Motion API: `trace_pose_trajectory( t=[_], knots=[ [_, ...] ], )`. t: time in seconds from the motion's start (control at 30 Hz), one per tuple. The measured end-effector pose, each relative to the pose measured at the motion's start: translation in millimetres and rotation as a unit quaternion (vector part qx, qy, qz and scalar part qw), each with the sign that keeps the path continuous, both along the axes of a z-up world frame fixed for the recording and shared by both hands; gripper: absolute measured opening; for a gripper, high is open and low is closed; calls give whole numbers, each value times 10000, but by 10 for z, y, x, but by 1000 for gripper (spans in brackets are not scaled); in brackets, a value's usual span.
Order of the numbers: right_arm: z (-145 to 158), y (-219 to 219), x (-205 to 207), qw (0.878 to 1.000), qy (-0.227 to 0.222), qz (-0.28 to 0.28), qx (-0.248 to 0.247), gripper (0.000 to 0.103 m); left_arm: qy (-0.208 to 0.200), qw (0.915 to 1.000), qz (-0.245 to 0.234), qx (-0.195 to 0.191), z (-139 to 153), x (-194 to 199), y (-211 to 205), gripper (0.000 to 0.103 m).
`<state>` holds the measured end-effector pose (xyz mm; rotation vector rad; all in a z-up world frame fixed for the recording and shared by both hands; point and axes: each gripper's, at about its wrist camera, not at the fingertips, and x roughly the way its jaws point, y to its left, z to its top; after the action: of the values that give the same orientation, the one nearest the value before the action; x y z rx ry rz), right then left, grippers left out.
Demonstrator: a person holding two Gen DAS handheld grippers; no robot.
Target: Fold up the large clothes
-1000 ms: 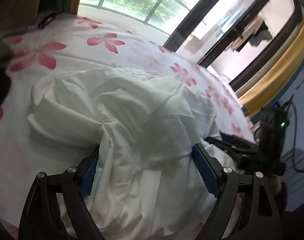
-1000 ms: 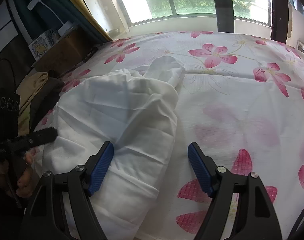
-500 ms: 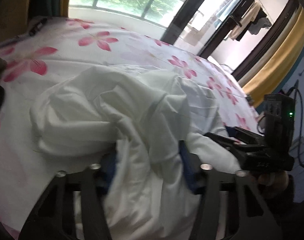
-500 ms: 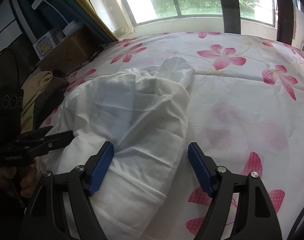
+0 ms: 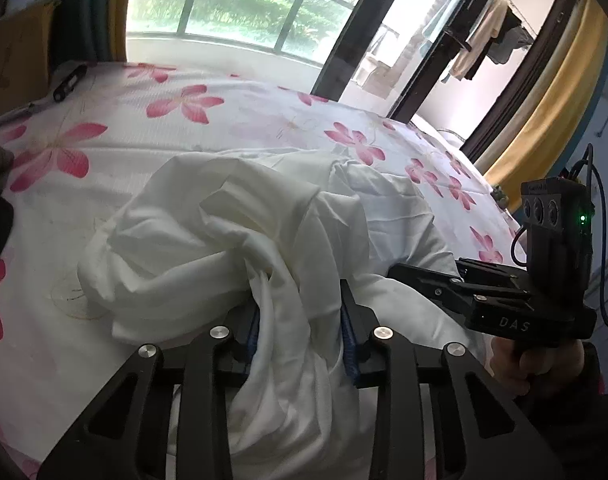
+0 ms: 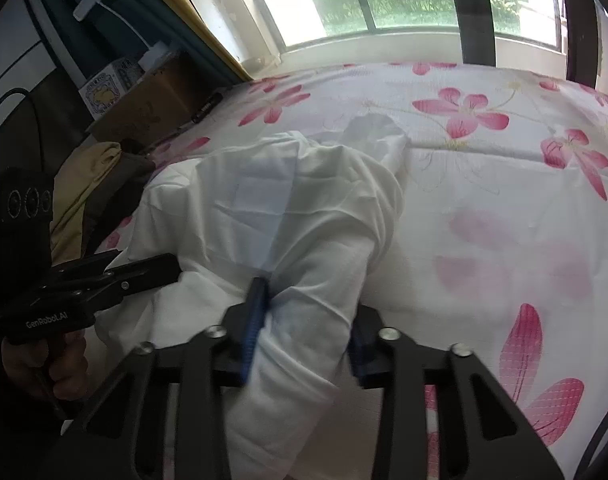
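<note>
Garment: a white garment (image 5: pixel 264 240) is seen bunched in a crumpled heap on the bed, at its near edge, with thick folds running toward both tools; a pale squarish patch (image 6: pixel 260 196) is seen on its upper side in the right wrist view.
Garment position: the heap lies on the flowered bed sheet (image 5: pixel 144 120), between the two tools, with flat sheet shown beyond it up to the window.
Left tool: the left tool (image 5: pixel 302 332) is closed on a thick twisted fold of the white garment; the cloth is pinched between the blue pads (image 5: pixel 347 340) and spills down over the black frame.
Right tool: the right tool (image 6: pixel 304 328) is closed on a rolled bundle of the same garment, held between its blue pads (image 6: pixel 256 320); the cloth hangs below the fingers.
Other views of the tools: the right tool is shown from the side in the left wrist view (image 5: pixel 419 276), and the left tool likewise in the right wrist view (image 6: pixel 144 268), each held by a hand on its handle.
Bed sheet: white with pink flowers, wrinkled near the heap.
Surroundings: a large window (image 6: pixel 403 0) is seen beyond the bed, a cardboard box (image 6: pixel 152 108) beside it at the left, a yellow curtain (image 5: pixel 551 112) at the right, and hanging laundry (image 5: pixel 483 40) outside.
</note>
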<state>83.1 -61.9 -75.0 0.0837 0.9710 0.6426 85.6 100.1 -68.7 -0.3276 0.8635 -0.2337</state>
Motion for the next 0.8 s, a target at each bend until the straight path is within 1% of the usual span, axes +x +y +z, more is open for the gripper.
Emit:
trace_pose_trajectory(
  t=[0.07,0.23,0.3,0.37,0.63,0.8],
  knots=[
    [51,3,-24,9999,-98,72,-11,25,-69,10000,13,-63,48,-16,-4,31],
    [214,-8,-99,9990,-419,139,-3,21,-204,9998,16,-36,155,-77,-25,29],
    [299,-12,-131,9982,-577,140,-9,20,-267,9996,26,-70,208,-107,-14,27],
    [367,-17,-157,9975,-696,130,-29,20,-332,9994,40,-49,258,-134,-17,22],
    [563,-74,-258,9950,-997,65,-13,19,-528,9986,-35,-33,383,-207,-89,21],
    [695,-89,-328,9930,-1182,56,20,19,-712,9974,-58,12,510,-264,-106,21]
  ],
)
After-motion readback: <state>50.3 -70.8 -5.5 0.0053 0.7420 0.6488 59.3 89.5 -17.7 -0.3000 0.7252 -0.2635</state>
